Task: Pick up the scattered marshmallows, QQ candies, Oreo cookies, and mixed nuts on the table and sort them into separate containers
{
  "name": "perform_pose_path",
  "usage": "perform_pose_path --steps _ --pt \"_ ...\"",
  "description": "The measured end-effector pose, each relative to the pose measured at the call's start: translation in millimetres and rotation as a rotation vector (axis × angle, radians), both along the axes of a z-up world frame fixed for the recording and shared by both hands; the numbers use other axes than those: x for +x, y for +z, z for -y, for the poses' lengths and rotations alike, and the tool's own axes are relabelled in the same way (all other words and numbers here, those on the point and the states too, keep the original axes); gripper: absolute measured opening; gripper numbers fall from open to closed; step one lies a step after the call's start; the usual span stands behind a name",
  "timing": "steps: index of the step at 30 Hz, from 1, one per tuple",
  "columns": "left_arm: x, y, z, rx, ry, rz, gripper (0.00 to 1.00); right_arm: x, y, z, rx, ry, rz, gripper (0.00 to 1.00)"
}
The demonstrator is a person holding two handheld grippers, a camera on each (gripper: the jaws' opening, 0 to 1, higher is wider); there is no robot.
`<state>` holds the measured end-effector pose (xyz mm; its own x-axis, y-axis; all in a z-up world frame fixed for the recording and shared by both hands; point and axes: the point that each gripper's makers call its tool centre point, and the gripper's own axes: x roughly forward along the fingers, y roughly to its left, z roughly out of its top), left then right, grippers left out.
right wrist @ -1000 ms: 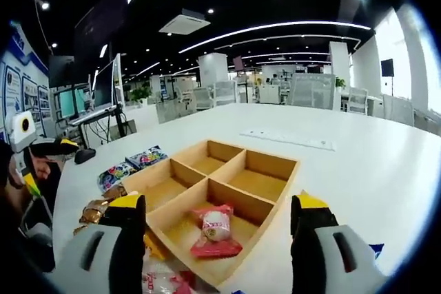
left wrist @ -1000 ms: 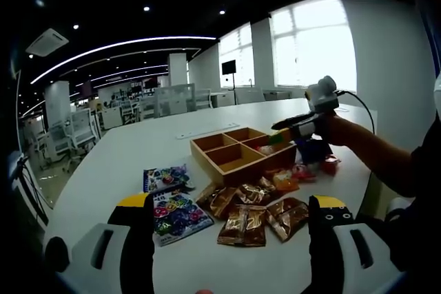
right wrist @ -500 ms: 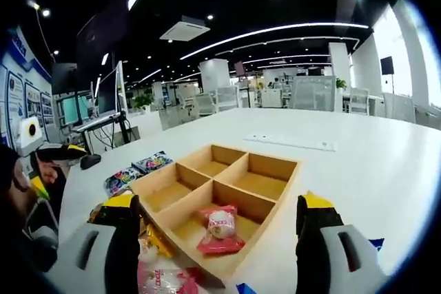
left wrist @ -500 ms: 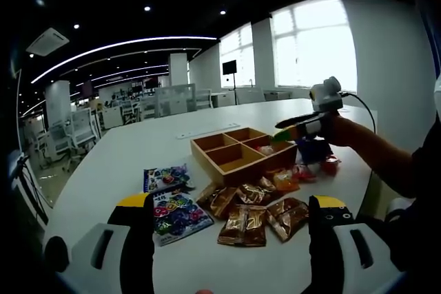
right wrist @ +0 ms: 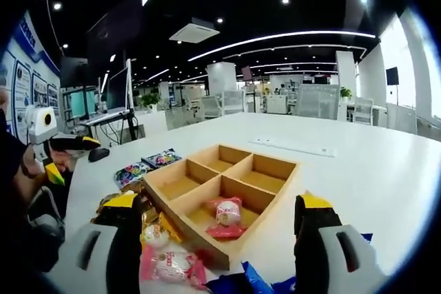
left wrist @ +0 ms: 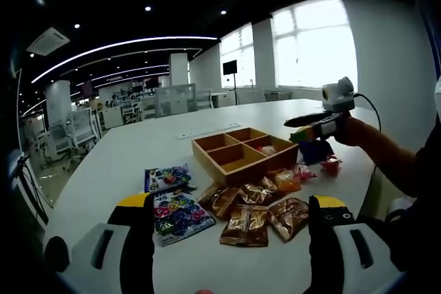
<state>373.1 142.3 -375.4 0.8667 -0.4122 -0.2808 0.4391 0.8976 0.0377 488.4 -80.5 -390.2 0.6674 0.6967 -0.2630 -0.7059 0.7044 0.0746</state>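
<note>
Start at the left gripper (left wrist: 231, 239): its two yellow-tipped jaws stand wide apart with nothing between them, hovering above the white table (left wrist: 138, 149). Just beyond the jaws lie brown foil packets (left wrist: 247, 224), about six in a loose cluster (the overlap makes an exact count hard). To their left are two colourful candy bags (left wrist: 173, 210), one behind the other. Behind the foil packets sits the wooden tray (left wrist: 236, 158), divided into four compartments; one pink marshmallow packet (left wrist: 267, 149) lies in the compartment nearest the right gripper. Past the tray's near right corner there are an orange packet (left wrist: 286, 180), small red wrappers (left wrist: 331, 164) and a blue packet (left wrist: 315, 151).

The right gripper (right wrist: 217, 239) is likewise spread wide and holds nothing. In the left gripper view it hangs in a hand above the table, just right of the tray, over the blue packet. Between its jaws in the right gripper view, the tray's near compartment holds that single pink marshmallow packet; the other three compartments are bare wood. In front of the tray's near corner lie one more pink marshmallow packet (right wrist: 169, 265) and blue wrappers (right wrist: 241, 284) at the bottom edge (two, as far as can be told). The left gripper shows at the far left of that view, held in a hand.
</note>
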Motion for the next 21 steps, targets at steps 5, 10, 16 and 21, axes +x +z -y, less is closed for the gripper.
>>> perform_pose_path --steps 5,10,16,21 --pt "1.5 -0.9 -1 -0.002 0.002 -0.001 0.96 -10 1.8 4 -0.011 0.003 0.010 0.87" --pt "3.2 -3.3 -3 -0.004 0.005 -0.006 0.96 -23 12.4 10 0.016 0.003 0.050 0.87" --pt "5.2 -4.7 -3 -0.002 0.005 -0.008 0.96 -36 15.0 19 0.015 0.005 0.067 0.86" --pt "9.5 -8.1 -5 0.005 0.005 -0.016 0.96 -41 13.3 27 0.026 -0.004 0.063 0.86"
